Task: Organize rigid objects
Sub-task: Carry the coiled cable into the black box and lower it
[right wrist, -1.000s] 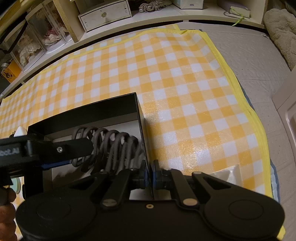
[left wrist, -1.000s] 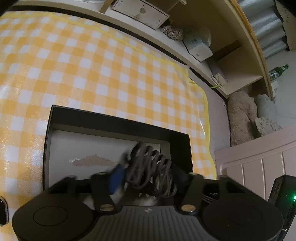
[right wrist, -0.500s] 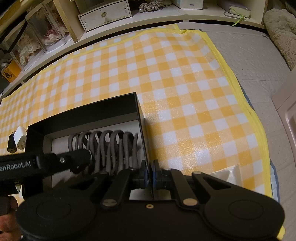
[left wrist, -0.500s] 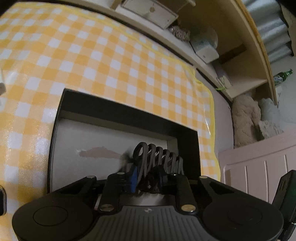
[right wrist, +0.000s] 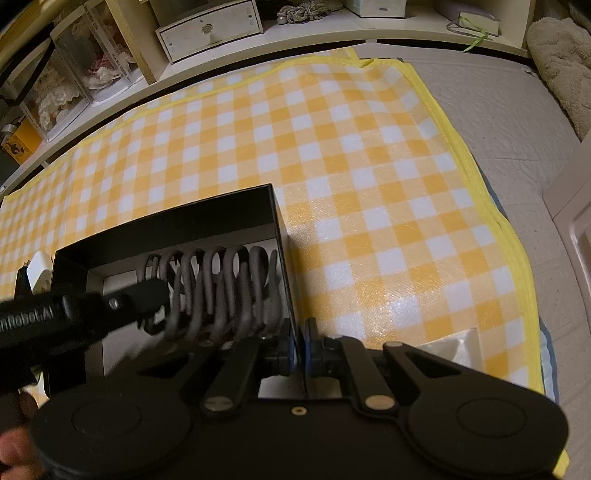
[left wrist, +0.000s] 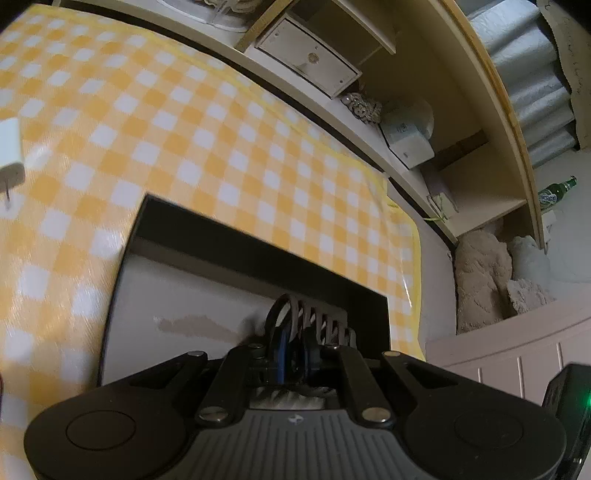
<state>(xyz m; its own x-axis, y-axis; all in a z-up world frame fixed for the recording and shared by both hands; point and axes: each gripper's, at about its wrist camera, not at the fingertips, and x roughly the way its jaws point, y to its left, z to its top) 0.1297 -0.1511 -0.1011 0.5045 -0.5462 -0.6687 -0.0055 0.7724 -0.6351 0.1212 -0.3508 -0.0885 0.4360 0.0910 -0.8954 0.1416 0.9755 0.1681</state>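
A black open box [right wrist: 177, 225] with a pale inside lies on the yellow checked mat [right wrist: 332, 147]. A dark grey wire coil rack [right wrist: 214, 291] stands in its right end; it also shows in the left wrist view [left wrist: 314, 321]. My left gripper [left wrist: 293, 354] is shut on the rack's left end, reaching in from the left in the right wrist view [right wrist: 162, 295]. My right gripper [right wrist: 300, 349] is shut on the box's right wall [right wrist: 286, 280].
A white charger plug [right wrist: 38, 273] lies on the mat left of the box, also in the left wrist view [left wrist: 9, 147]. Shelves with a small drawer unit [right wrist: 210, 29] run along the mat's far edge. A clear wrapper [right wrist: 454, 343] lies at my right.
My left gripper has lowered the coil rack into the box's right end and narrowed its jaws on it. My right gripper has kept its hold on the box wall.
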